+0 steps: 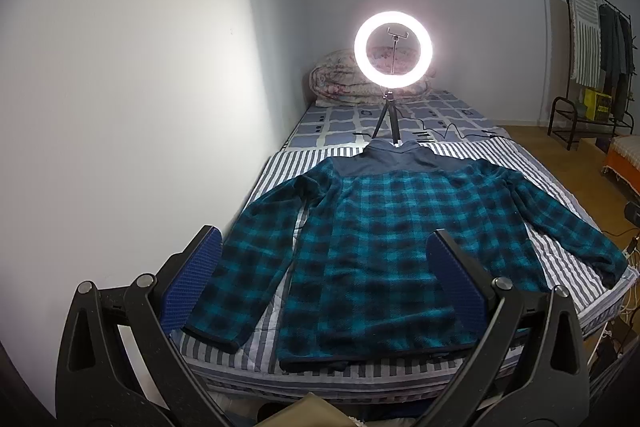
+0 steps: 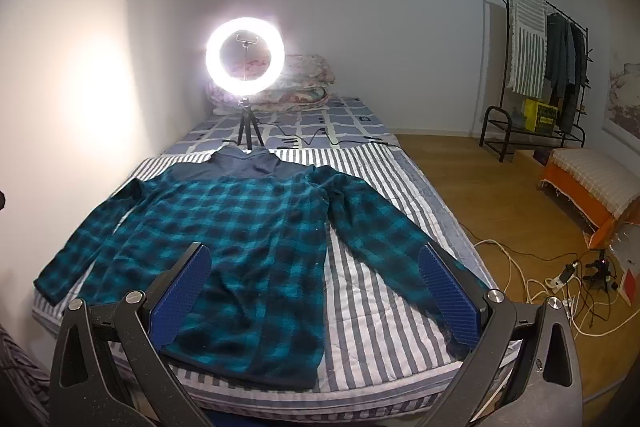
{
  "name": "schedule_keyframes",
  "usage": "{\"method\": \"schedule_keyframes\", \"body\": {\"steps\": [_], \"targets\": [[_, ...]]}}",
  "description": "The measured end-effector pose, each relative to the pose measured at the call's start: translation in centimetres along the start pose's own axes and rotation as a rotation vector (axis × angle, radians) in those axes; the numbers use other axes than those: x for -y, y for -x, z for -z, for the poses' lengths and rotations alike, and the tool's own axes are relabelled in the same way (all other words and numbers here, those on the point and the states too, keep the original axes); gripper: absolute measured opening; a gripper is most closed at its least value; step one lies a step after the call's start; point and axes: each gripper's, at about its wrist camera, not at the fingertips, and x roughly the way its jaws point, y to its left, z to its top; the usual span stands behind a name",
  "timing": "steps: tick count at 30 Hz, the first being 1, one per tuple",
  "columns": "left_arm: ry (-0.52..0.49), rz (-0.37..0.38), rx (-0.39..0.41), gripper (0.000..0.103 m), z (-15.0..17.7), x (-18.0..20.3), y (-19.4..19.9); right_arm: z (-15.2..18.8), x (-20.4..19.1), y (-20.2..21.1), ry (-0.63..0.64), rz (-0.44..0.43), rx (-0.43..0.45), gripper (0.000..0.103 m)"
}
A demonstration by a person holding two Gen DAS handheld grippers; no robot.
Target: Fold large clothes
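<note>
Seen from the left wrist camera, a teal-and-black plaid fleece shirt [image 1: 384, 227] lies spread flat, sleeves out, on a striped cover over the bed [image 1: 560, 259], its navy collar toward twelve o'clock and its hem toward six. The left gripper [image 1: 324, 251] hangs above the hem end with its jaws spread as wide as they go and nothing between the blue pads [image 1: 188, 279]; one finger frames the sleeve cuff at eight o'clock, the other the body at four. A lit ring light [image 1: 393, 45] on a small tripod stands on the bed just beyond the collar, with a rolled quilt [image 1: 340, 79] behind it and a clothes rack [image 1: 592, 67] at two o'clock. From the right wrist camera, the same shirt [image 2: 240, 227] fills the lower left, its far sleeve running toward five o'clock. The right gripper [image 2: 316, 263] is likewise fully open and empty above the hem. Cables [image 2: 560, 287] sprawl on the wooden floor at four o'clock, near an orange bench [image 2: 592, 187].
</note>
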Motion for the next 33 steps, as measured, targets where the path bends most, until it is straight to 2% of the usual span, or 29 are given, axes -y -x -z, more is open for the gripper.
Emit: {"method": "schedule_keyframes", "body": {"steps": [33], "targets": [[0.008,0.0,0.005,0.103,-0.74,0.31,0.24,0.17,0.37,0.25,0.005,0.006,0.006,0.103]]}}
